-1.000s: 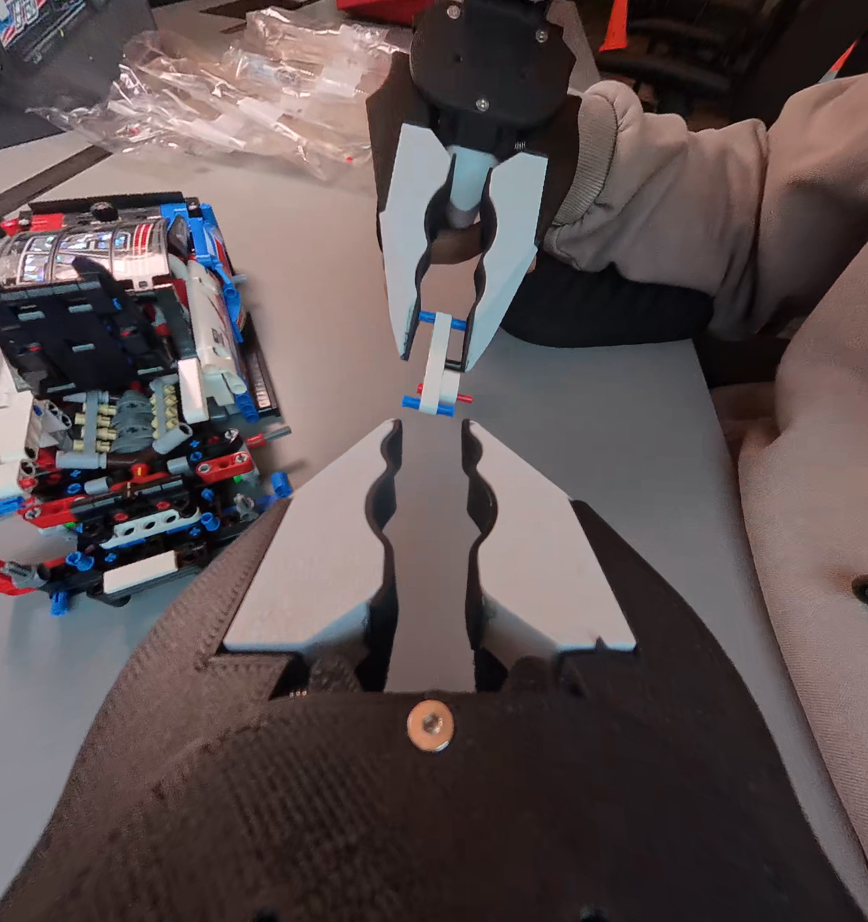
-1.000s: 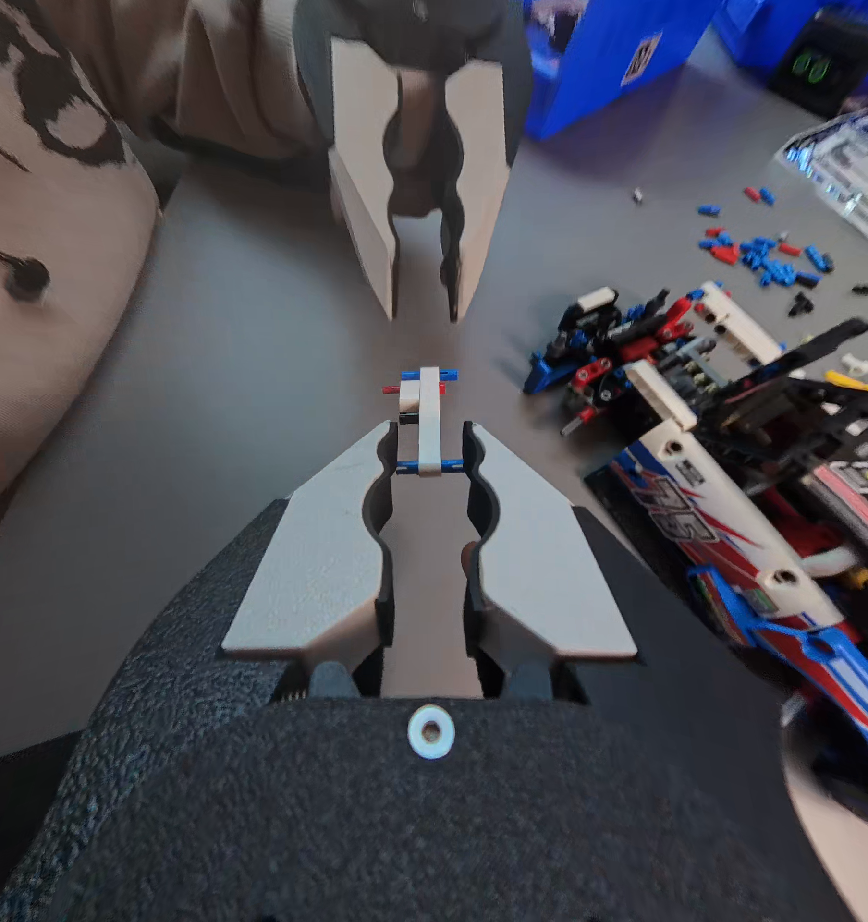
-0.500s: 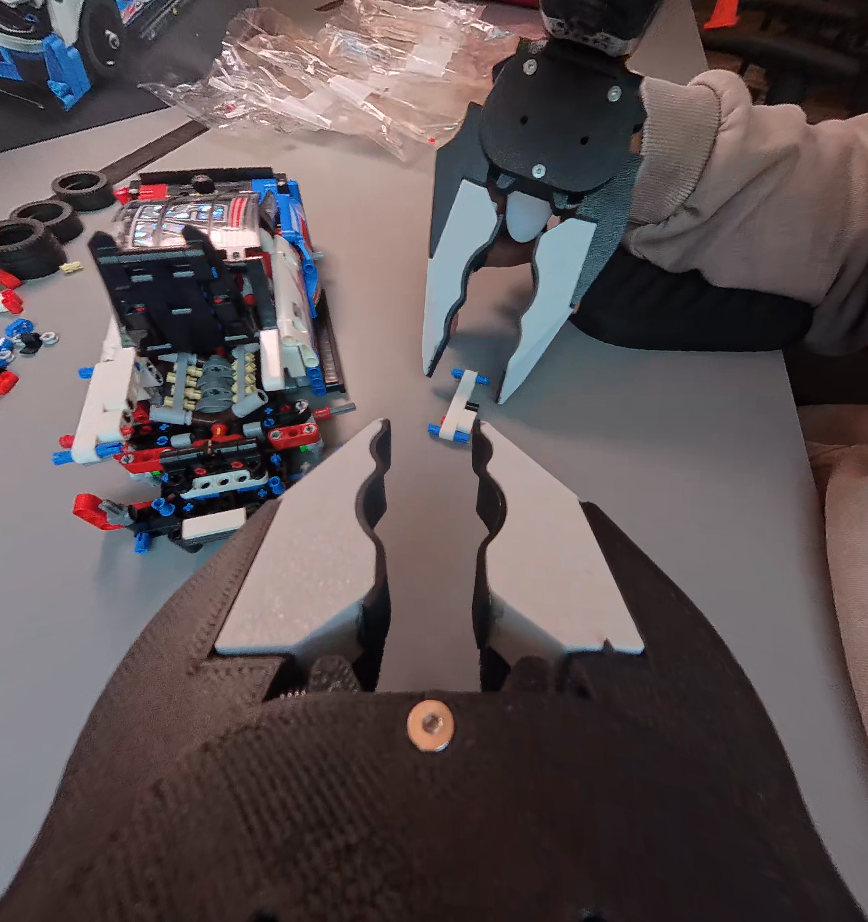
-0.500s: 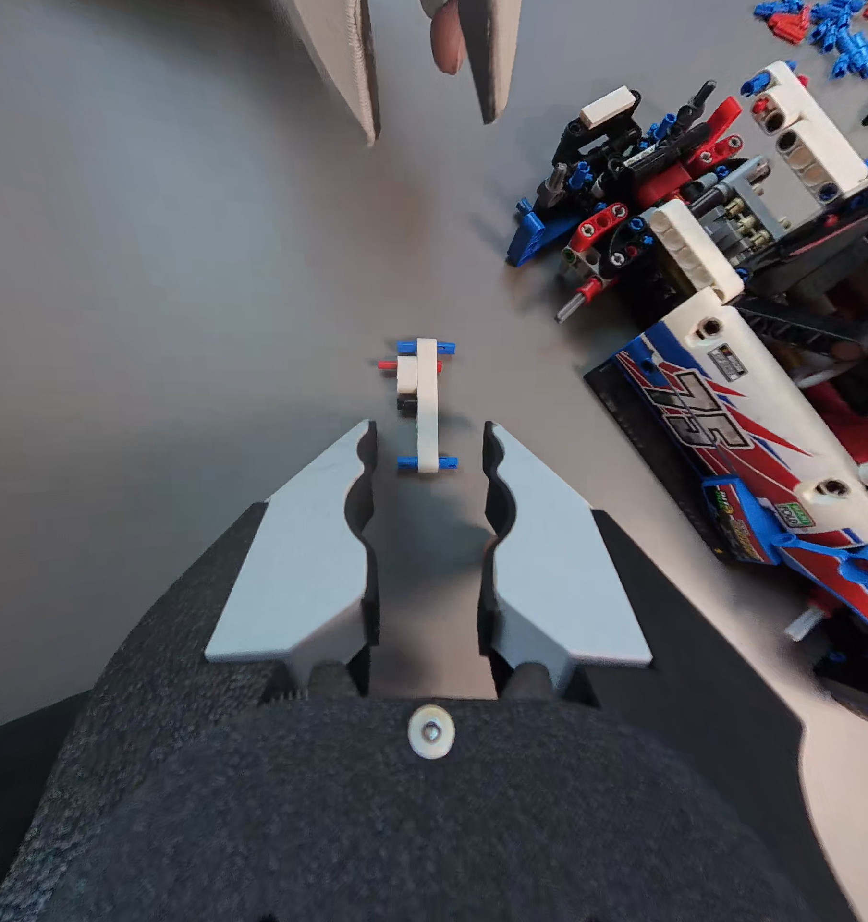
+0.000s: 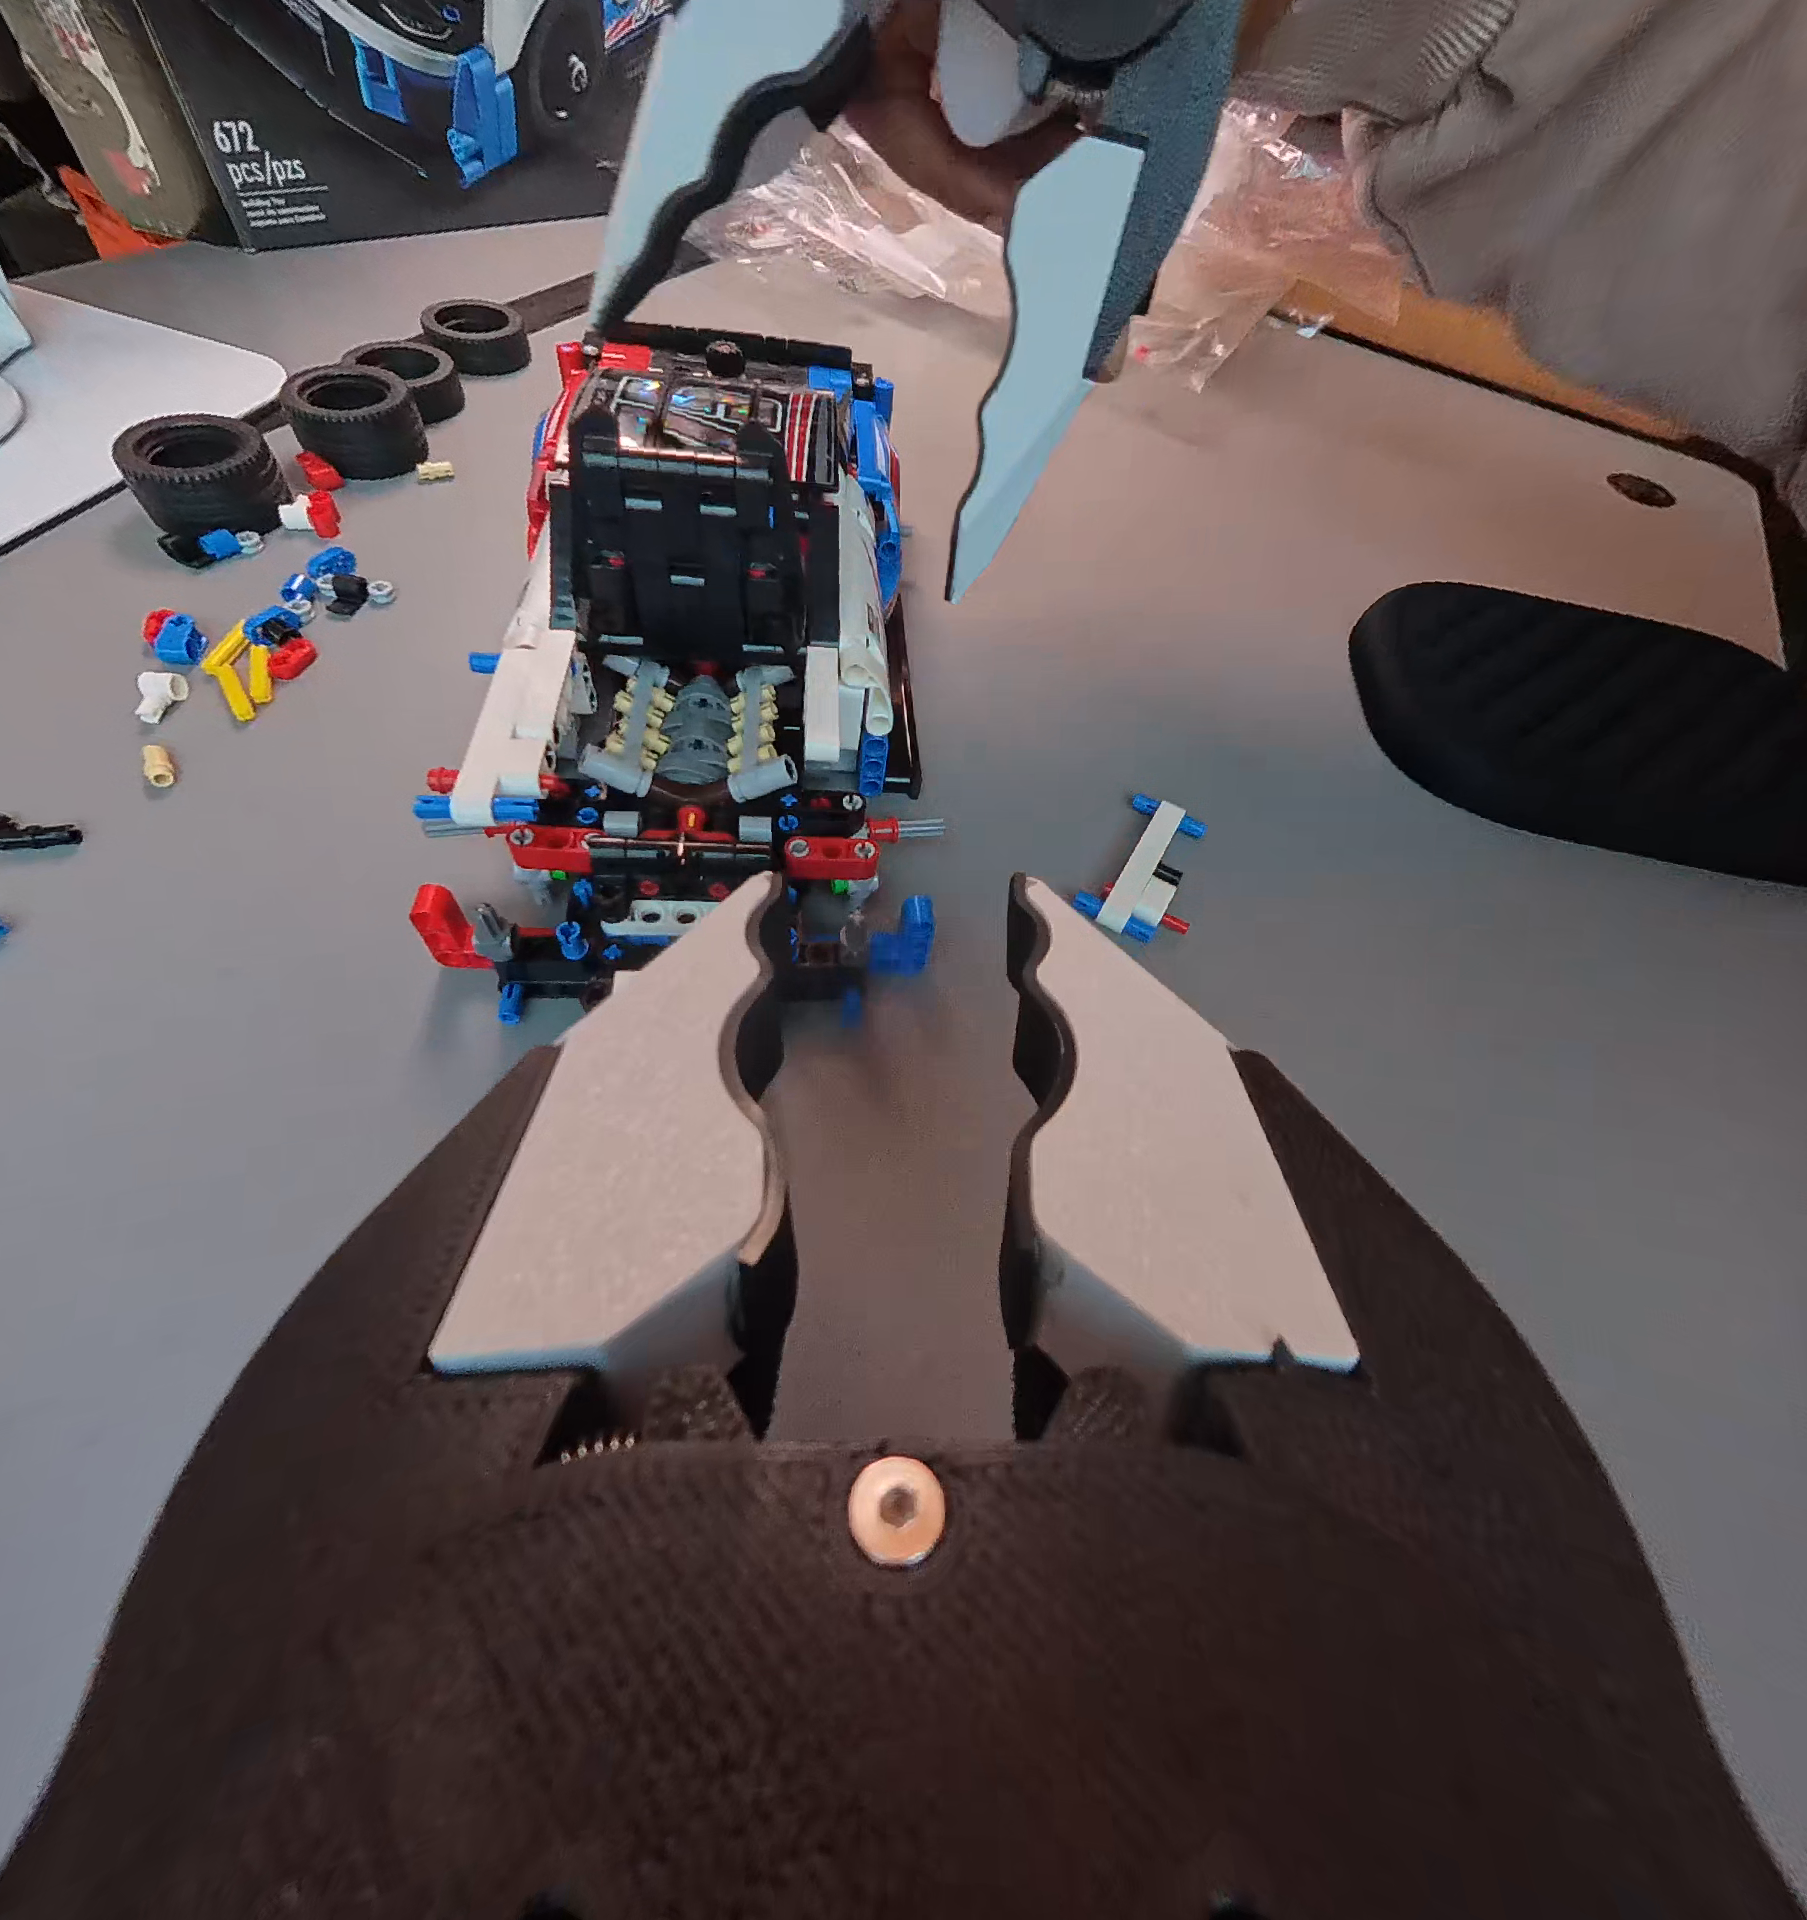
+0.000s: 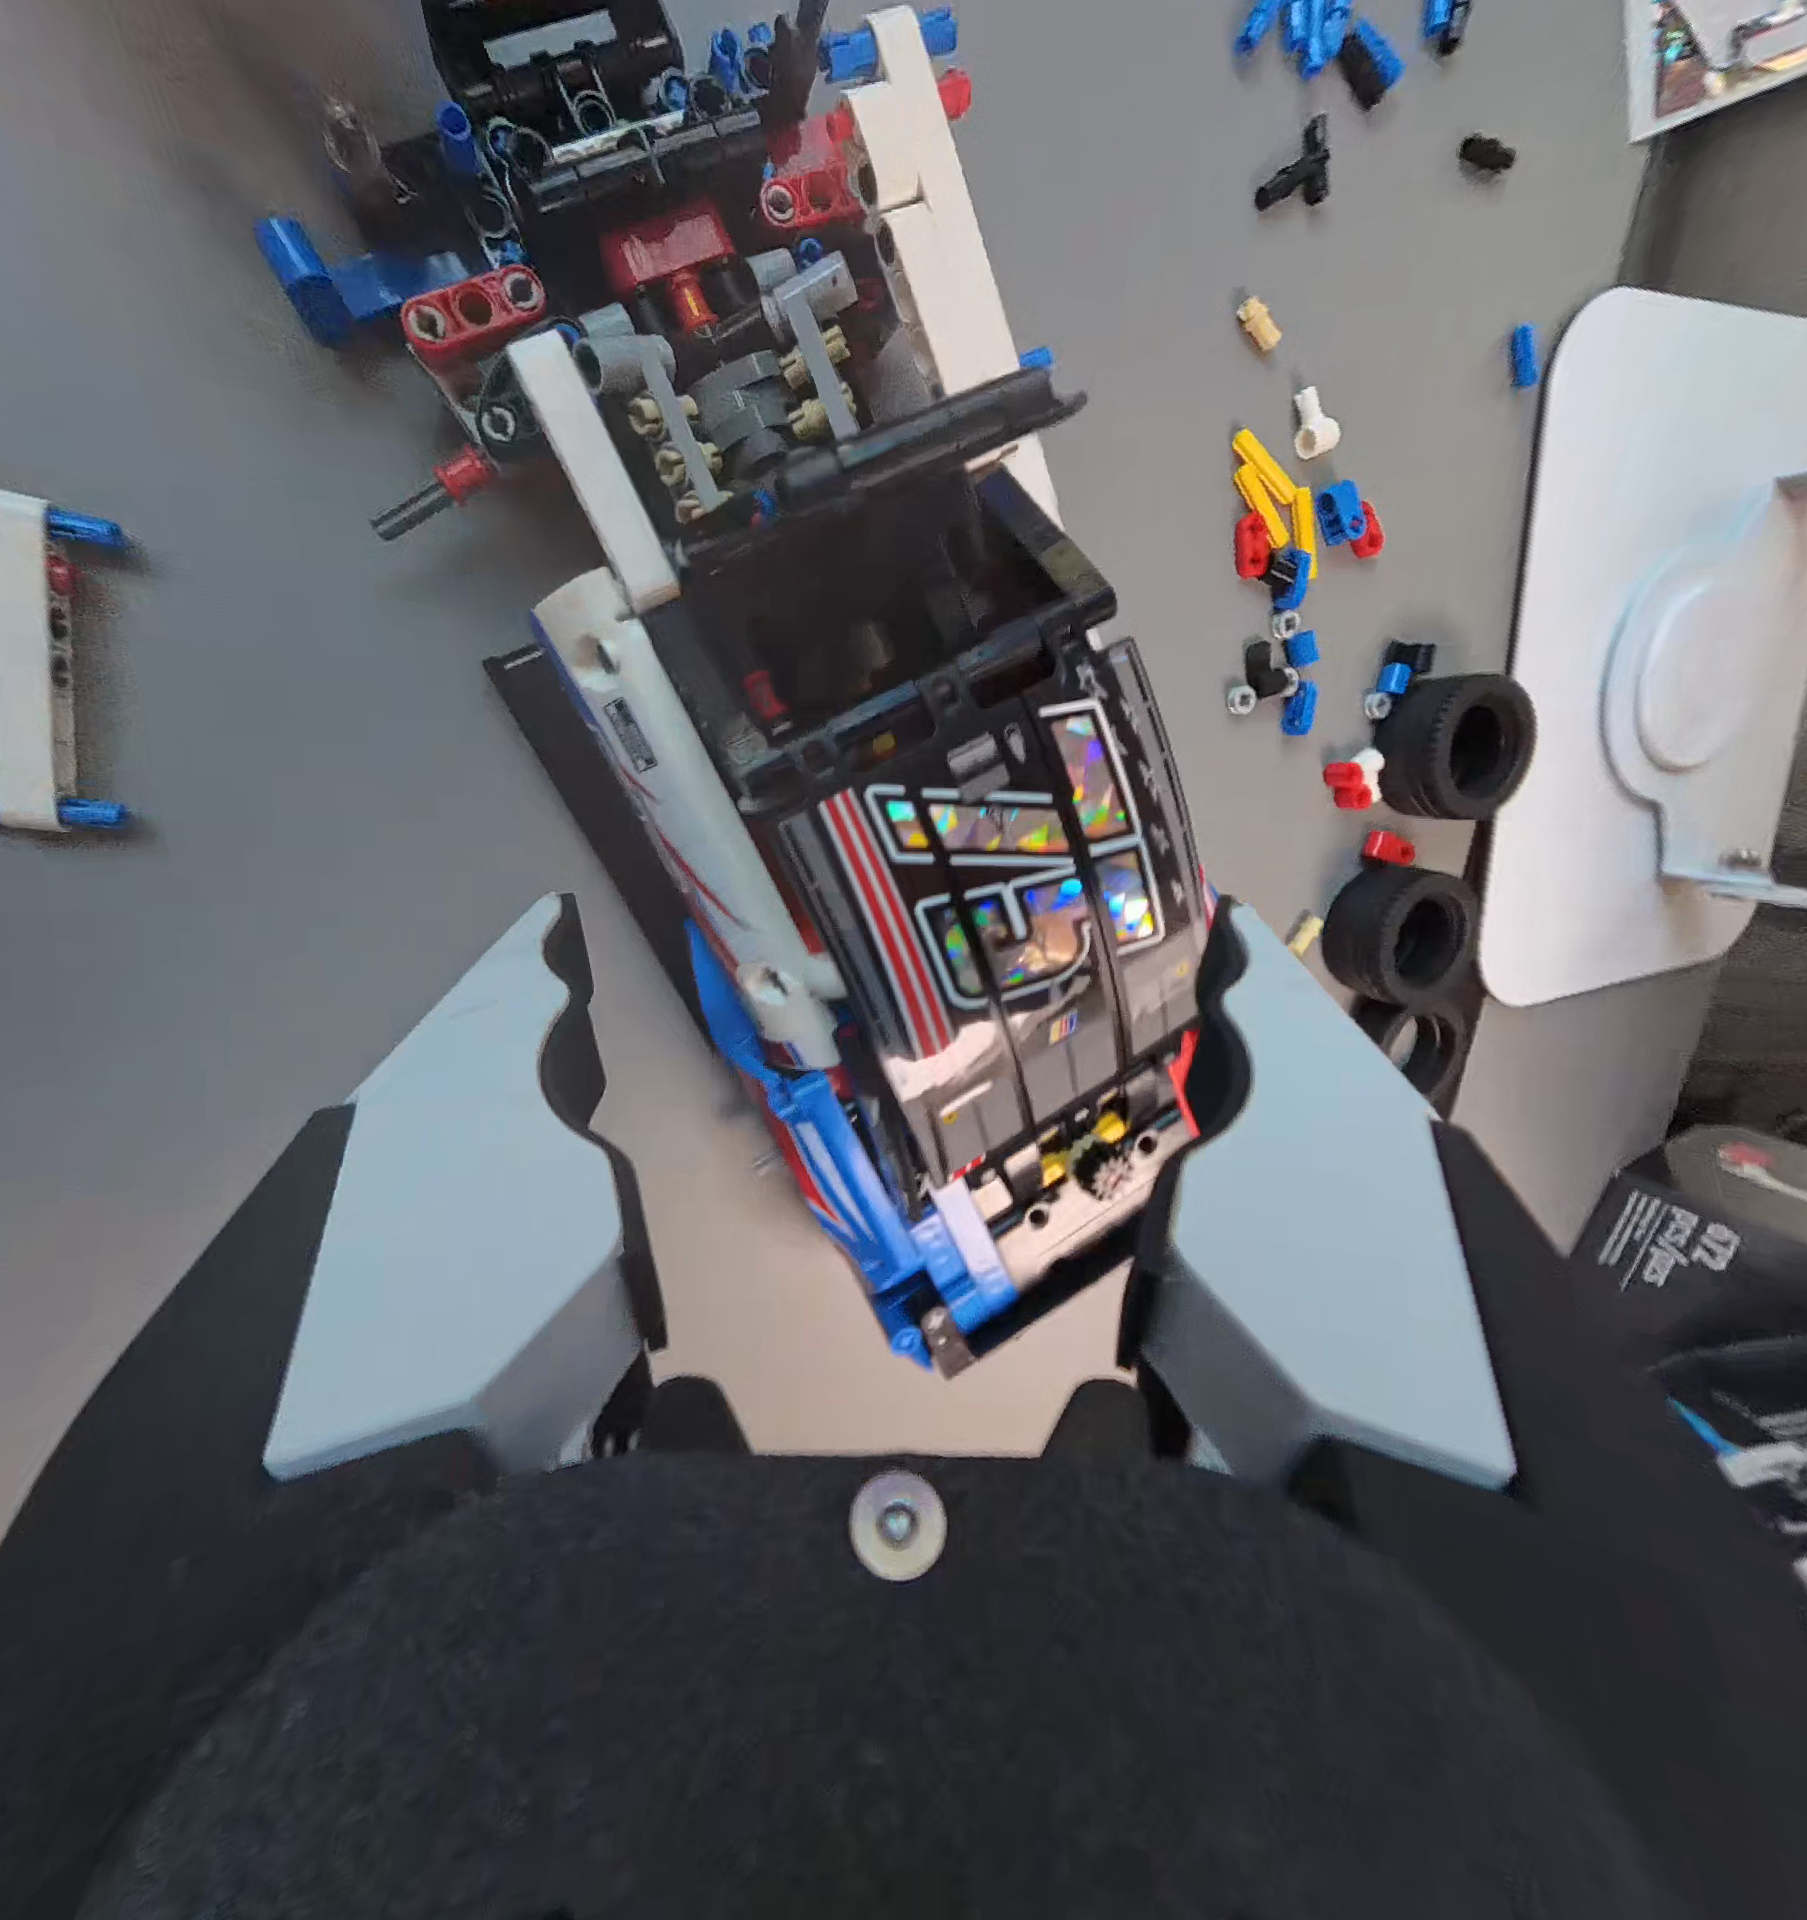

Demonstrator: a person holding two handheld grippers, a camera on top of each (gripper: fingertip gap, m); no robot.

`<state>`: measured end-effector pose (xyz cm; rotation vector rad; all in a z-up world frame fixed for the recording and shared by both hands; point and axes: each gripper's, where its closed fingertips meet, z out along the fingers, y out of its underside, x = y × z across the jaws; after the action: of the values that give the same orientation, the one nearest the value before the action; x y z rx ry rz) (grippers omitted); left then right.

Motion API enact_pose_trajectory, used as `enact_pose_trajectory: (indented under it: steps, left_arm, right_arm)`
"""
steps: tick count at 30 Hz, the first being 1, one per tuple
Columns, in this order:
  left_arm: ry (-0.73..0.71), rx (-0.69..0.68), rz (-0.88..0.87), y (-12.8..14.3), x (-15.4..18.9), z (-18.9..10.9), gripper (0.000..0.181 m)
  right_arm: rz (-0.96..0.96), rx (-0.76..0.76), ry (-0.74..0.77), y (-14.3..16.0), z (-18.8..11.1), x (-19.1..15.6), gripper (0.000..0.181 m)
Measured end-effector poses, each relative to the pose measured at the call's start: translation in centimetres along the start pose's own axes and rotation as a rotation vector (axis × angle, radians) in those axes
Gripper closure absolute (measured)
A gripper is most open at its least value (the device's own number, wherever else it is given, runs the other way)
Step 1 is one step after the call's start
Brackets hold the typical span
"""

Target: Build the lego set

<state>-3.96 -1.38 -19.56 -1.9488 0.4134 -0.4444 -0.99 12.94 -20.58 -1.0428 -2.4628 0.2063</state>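
The part-built lego car (image 5: 712,623) stands on the grey table, its open engine end facing my left gripper (image 5: 894,894). That gripper is open and empty, just short of the car's near end. A small white sub-assembly with blue pins (image 5: 1148,868) lies on the table right of the left fingertips. It also shows at the left edge of the right wrist view (image 6: 16,655). My right gripper (image 6: 888,914) is open wide and empty over the car's (image 6: 826,623) shiny hood, a finger on each side. In the left wrist view, the right gripper (image 5: 774,457) hangs above the car's far end.
Black tyres (image 5: 359,405) and loose small pieces (image 5: 244,655) lie left of the car. A white board (image 6: 1657,623) is beyond them. The set's box (image 5: 359,104) and clear bags (image 5: 878,229) are at the back. A black pad (image 5: 1605,727) and a sleeve (image 5: 1605,156) are on the right. Across from one pair of fingers to the other is roughly 15 cm.
The right gripper let go of the white sub-assembly, left it on the table, opened wide and moved over the car. The left gripper opened wider and swung to face the car's engine end.
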Motion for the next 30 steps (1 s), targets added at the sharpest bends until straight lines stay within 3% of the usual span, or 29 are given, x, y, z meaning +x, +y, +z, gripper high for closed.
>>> enact_pose_trajectory:
  steps: [4, 6, 12, 20, 26, 30]
  left_arm:
    - [-0.001, -0.022, 0.012, 0.6, 0.0, 0.3, 0.141]
    - [0.001, -0.025, 0.021, 0.6, 0.1, 0.3, 0.141]
    - [0.017, -0.017, 0.041, 0.2, 0.6, 0.0, 0.141]
    - [0.016, -0.022, 0.055, 0.3, 0.8, 0.0, 0.141]
    - [0.018, -0.042, 0.058, 0.8, 0.9, 0.3, 0.141]
    - [0.021, -0.045, 0.064, 0.8, 1.1, 0.3, 0.142]
  right_arm:
    - [-0.088, -0.077, -0.127, -1.3, 2.2, -0.2, 0.067]
    - [-0.145, -0.13, -0.114, -1.1, 2.7, 0.1, 0.073]
    - [-0.243, -0.136, -0.156, -0.1, 1.6, -1.4, 0.076]
    - [-0.457, -0.309, -0.168, 3.8, -1.1, -4.6, 0.077]
    - [-0.307, -0.248, -0.098, 4.6, -1.9, -4.5, 0.078]
    - [-0.01, 0.018, -0.041, 2.1, -4.8, -4.7, 0.085]
